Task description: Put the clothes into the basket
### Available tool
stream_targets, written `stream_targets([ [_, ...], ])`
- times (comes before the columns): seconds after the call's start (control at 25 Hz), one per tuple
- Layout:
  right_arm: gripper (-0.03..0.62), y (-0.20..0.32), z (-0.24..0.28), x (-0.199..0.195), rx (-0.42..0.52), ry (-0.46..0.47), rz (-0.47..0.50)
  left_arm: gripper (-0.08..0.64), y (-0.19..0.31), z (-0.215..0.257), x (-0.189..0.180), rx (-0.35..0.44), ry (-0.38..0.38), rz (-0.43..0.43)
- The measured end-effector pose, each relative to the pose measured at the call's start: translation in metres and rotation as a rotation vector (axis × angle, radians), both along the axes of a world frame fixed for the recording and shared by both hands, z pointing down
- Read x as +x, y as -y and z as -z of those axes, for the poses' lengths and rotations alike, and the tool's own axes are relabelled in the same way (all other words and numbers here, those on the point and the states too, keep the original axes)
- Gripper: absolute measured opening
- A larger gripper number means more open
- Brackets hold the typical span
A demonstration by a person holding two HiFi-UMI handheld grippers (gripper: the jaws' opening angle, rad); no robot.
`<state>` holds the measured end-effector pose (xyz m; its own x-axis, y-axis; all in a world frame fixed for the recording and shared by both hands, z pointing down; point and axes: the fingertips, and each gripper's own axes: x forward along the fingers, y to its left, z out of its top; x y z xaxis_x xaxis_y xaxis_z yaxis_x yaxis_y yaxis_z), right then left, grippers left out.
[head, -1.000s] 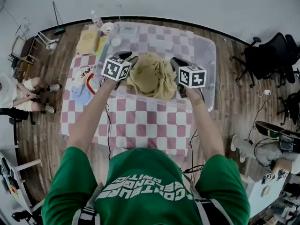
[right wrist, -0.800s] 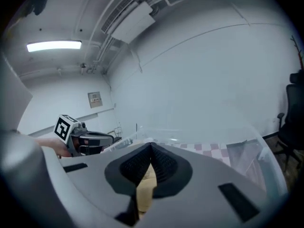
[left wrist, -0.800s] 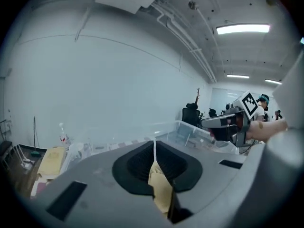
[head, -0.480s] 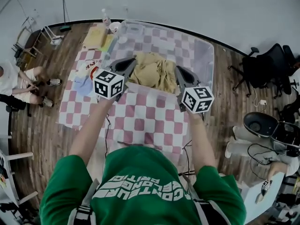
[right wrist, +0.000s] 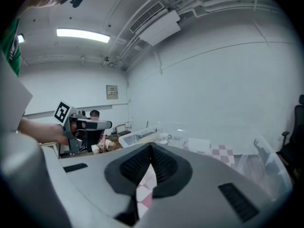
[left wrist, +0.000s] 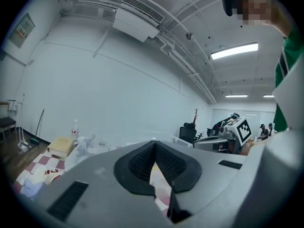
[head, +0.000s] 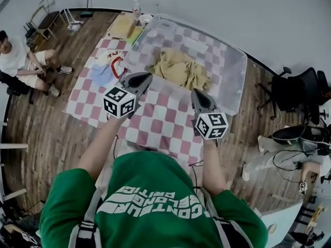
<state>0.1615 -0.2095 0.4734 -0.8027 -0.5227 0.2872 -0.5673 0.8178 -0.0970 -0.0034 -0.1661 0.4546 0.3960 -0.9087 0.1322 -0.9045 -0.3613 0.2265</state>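
A tan garment [head: 178, 68] lies crumpled inside the clear plastic basket [head: 234, 89] on the checked tablecloth. My left gripper [head: 147, 76] hovers in front of the basket's near wall, shut and empty. My right gripper [head: 197, 93] hangs to the right of it, also in front of the basket, shut with nothing in it. In the left gripper view the jaws [left wrist: 154, 145] meet with no cloth between them. In the right gripper view the jaws [right wrist: 151, 147] also meet bare, and the left gripper [right wrist: 78, 123] shows at the left.
A white, red and blue pile of clothes [head: 107, 68] lies on the table left of the basket. A yellowish folded item [head: 124, 27] and a bottle [head: 136, 6] stand at the far left corner. A person [head: 20, 61] sits at the left; office chairs [head: 295, 87] stand right.
Both grippers have drawn back from either side of the tan garment toward me, out of the basket. The garment stays lying in the basket.
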Motion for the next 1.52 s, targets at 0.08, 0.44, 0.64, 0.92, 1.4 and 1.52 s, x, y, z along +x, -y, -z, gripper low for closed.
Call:
stream_targets([
  [0.08, 0.008, -0.012, -0.012, -0.005, -0.017, -0.014, 0.014, 0.003, -0.013, -0.008, -0.004, -0.006, 0.0, -0.002],
  [0.44, 0.008, -0.043, -0.037, -0.055, -0.06, -0.056, 0.12, 0.003, -0.061, -0.033, -0.045, -0.013, -0.025, 0.097],
  [0.64, 0.008, -0.058, -0.052, -0.107, -0.082, -0.08, 0.188, 0.003, -0.084, -0.056, -0.092, -0.044, -0.033, 0.164],
  [0.92, 0.008, -0.084, -0.074, -0.22, -0.101, -0.123, 0.292, 0.003, -0.112, -0.08, -0.177, -0.088, -0.047, 0.206],
  [1.4, 0.008, -0.091, -0.129, -0.407, -0.12, -0.209, 0.312, 0.003, -0.142, -0.125, -0.325, -0.151, -0.072, 0.213],
  [1.52, 0.009, -0.086, -0.143, -0.435, -0.126, -0.229, 0.294, 0.003, -0.148, -0.136, -0.353, -0.161, -0.079, 0.218],
])
